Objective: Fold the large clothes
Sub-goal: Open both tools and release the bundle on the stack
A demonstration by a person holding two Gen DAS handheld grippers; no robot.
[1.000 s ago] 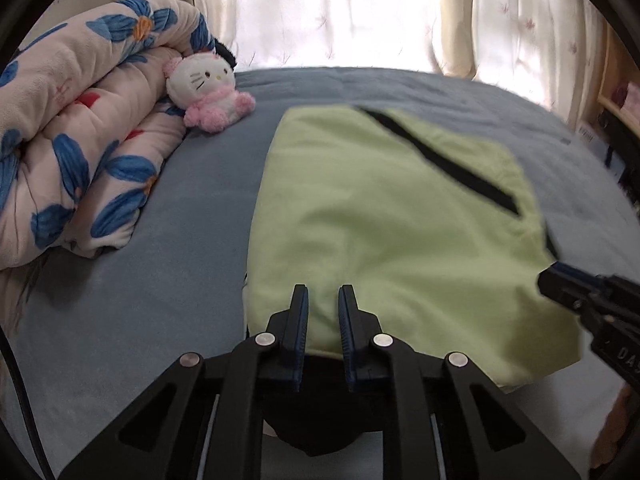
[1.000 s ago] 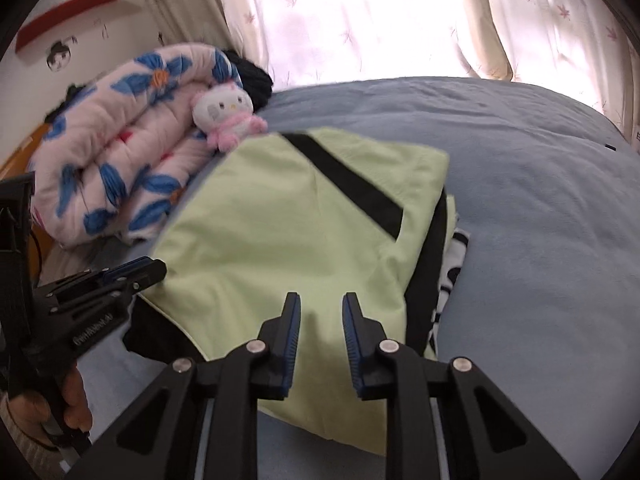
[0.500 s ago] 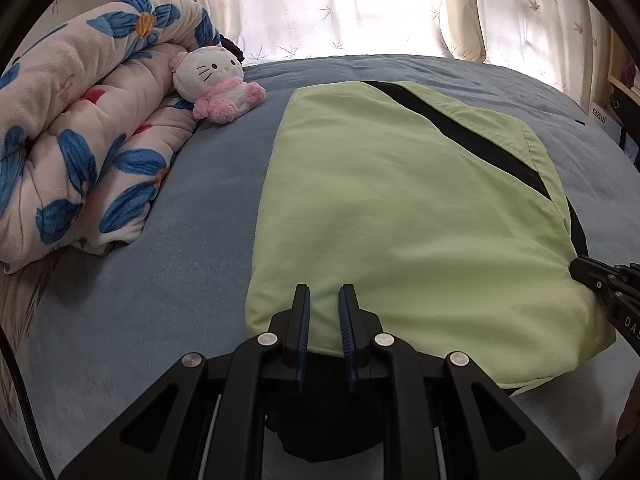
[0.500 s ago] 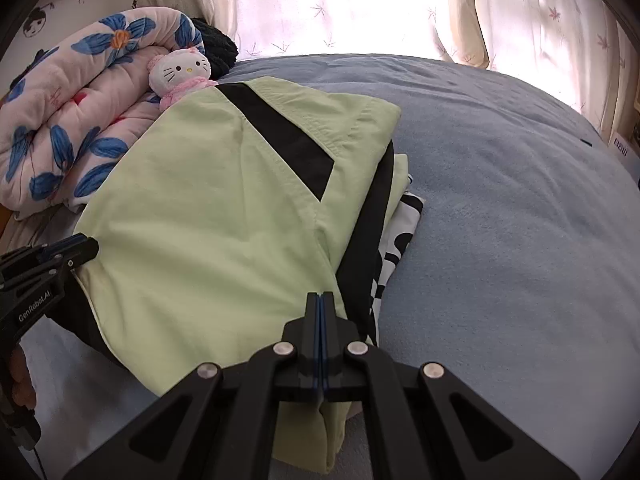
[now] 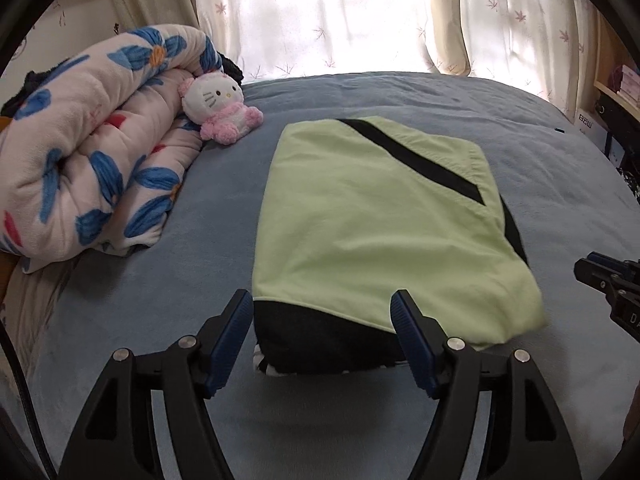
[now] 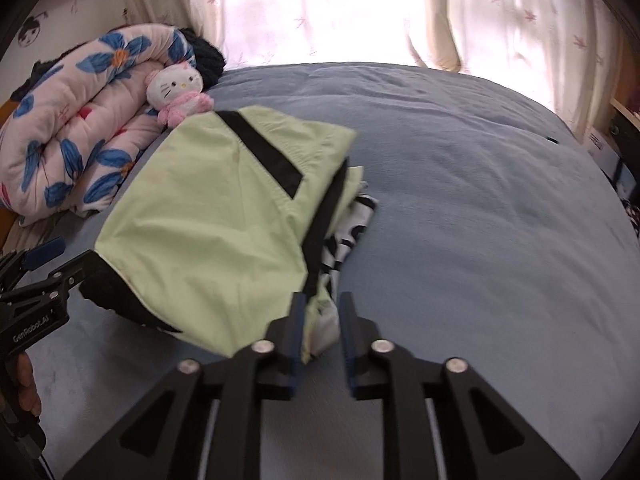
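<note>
I've just been opening both grippers, left gripper (image 5: 322,334) wide and right gripper (image 6: 322,330) narrow, letting the folded green garment (image 5: 372,216) rest on the bed (image 5: 400,96).

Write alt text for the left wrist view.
A folded light-green garment with a black stripe lies on a blue bed, the open left claw just short of its near edge. A rolled floral quilt and a white-and-pink plush cat sit at left.

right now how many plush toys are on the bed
1: the plush toy leans on the rolled quilt at the far left, beyond the folded garment. Others may be hidden behind the quilt.
</note>
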